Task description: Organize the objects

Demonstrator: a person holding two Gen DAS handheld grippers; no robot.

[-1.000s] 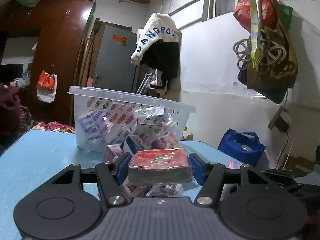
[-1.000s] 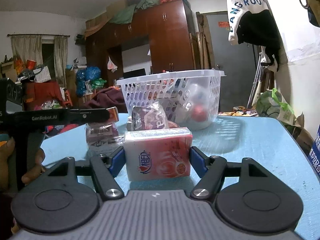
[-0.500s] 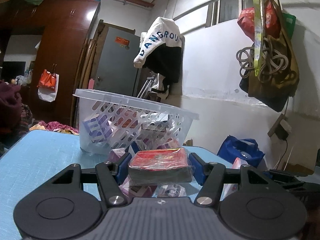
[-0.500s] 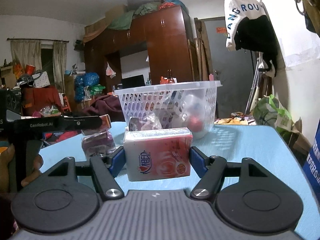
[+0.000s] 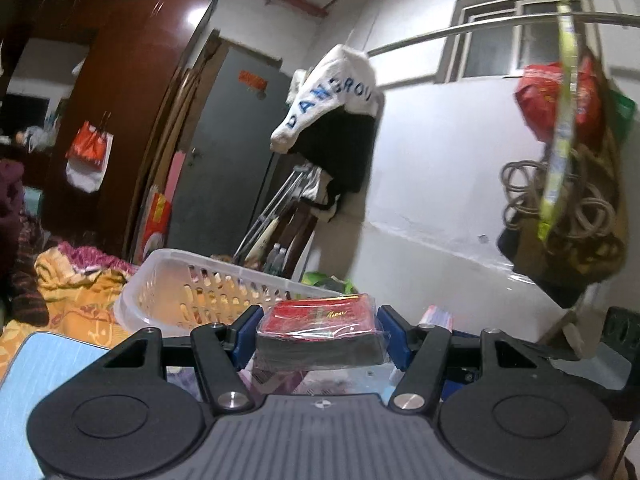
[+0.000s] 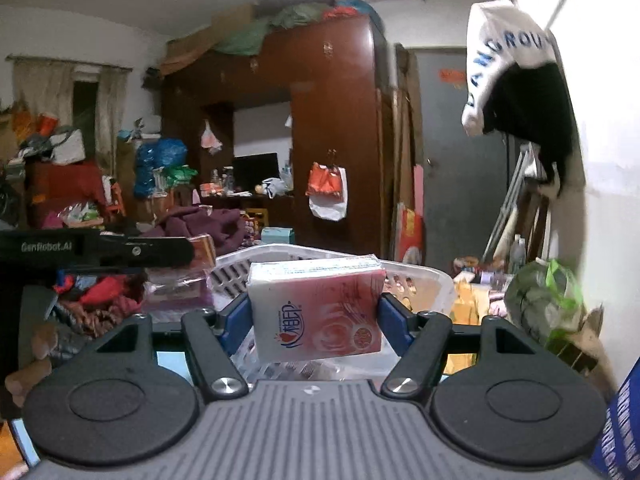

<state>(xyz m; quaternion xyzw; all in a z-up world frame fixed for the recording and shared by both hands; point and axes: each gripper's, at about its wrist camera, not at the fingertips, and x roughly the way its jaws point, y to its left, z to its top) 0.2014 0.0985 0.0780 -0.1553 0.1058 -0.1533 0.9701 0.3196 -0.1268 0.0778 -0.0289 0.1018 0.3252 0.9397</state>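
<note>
My left gripper point(image 5: 318, 334) is shut on a flat red packet in clear wrap point(image 5: 320, 332) and holds it in the air, just short of the white slotted basket point(image 5: 180, 280) and about level with its rim. My right gripper point(image 6: 314, 316) is shut on a pink tissue pack point(image 6: 316, 312), held above the near side of the same basket point(image 6: 416, 280). The left gripper and its packet also show at the left of the right wrist view point(image 6: 120, 250). The basket's contents are mostly hidden.
The blue table point(image 5: 40, 364) shows only at the lower left. A brown wardrobe point(image 6: 332, 140), a grey door point(image 5: 232, 152), a hanging white and black garment point(image 5: 336, 120) and bags on the white wall point(image 5: 568, 184) stand around. Clothes lie piled beyond the table point(image 5: 76, 280).
Both grippers have risen with their loads and moved toward the basket. I now look over its rim instead of at its side.
</note>
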